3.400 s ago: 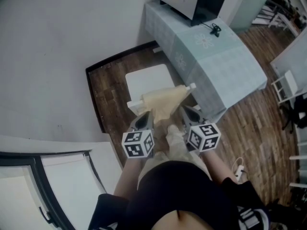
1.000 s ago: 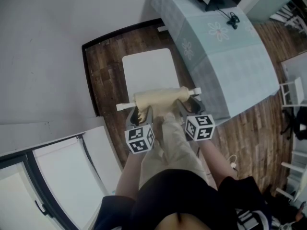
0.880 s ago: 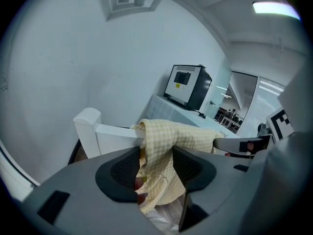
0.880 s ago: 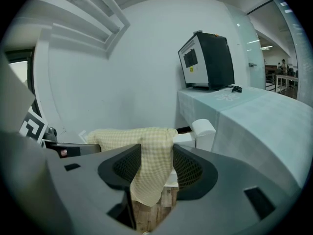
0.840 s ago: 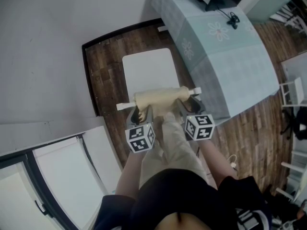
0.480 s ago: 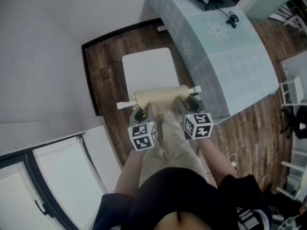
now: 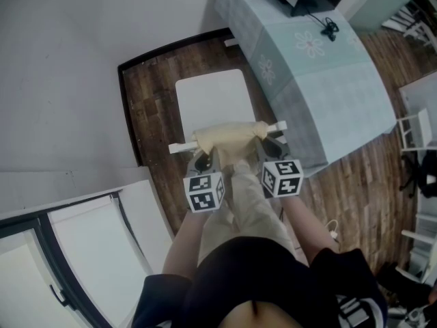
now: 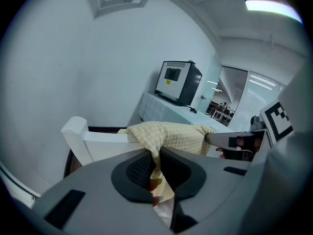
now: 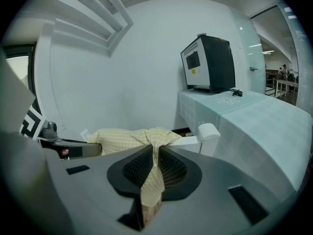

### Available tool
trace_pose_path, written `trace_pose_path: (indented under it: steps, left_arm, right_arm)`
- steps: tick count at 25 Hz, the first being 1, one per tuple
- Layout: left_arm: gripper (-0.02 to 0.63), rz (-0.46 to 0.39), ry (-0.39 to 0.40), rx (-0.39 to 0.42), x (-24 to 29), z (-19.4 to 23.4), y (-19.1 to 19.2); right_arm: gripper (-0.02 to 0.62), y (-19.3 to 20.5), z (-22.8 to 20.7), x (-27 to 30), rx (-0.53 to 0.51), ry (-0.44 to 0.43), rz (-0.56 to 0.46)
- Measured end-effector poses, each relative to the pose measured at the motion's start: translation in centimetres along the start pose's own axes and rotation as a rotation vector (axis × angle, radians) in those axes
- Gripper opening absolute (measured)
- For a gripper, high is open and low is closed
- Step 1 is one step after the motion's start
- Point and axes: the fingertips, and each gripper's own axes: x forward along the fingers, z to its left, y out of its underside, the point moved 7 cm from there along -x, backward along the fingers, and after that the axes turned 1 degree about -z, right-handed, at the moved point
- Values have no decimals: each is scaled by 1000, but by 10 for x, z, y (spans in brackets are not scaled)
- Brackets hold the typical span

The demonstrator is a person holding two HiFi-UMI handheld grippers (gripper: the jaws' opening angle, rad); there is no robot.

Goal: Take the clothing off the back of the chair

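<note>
in the head view the left gripper (image 7: pixel 203 160) and right gripper (image 7: pixel 270 147) sit at either end of the yellow checked clothing (image 7: pixel 229 135), which is draped over the back of the white chair (image 7: pixel 210 98) just ahead of their tips. in the left gripper view the jaws have just been closing and stand narrow, pinching a fold of the clothing between them. in the right gripper view the jaws, likewise just closed in, clamp a strip of it that hangs down between them.
</note>
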Motion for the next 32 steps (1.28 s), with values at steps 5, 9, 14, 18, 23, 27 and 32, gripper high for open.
trace_pose_path:
  steps: [5,9,14,18,23,27,32]
  left_arm:
    - [26,-2,12,9,-4,-1,0]
    - [26,-4,11,15,-8,-2,-2]
    - [26,-10,12,19,-16,-2,-2]
    - [26,-14,17,22,-21,-3,-4]
    - [26,-17,23,22,-28,-4,-3]
    - [26,-22,30,23,-35,-5,-3]
    - [26,-30,39,29,-44,-4,-1]
  right_arm:
    - [42,-2,4,-4,-7,-1,-5]
    - [41,-3,7,-9,-3,0,-11]
    - [41,-3,13,-16,-5,-1,-20]
    - [41,-3,18,-20,-4,2,-28]
    - [41,-2,23,-27,-3,4,-36]
    - [41,-2,28,-34,-2,8,-45]
    - [41,0,35,-43,6,14,-58]
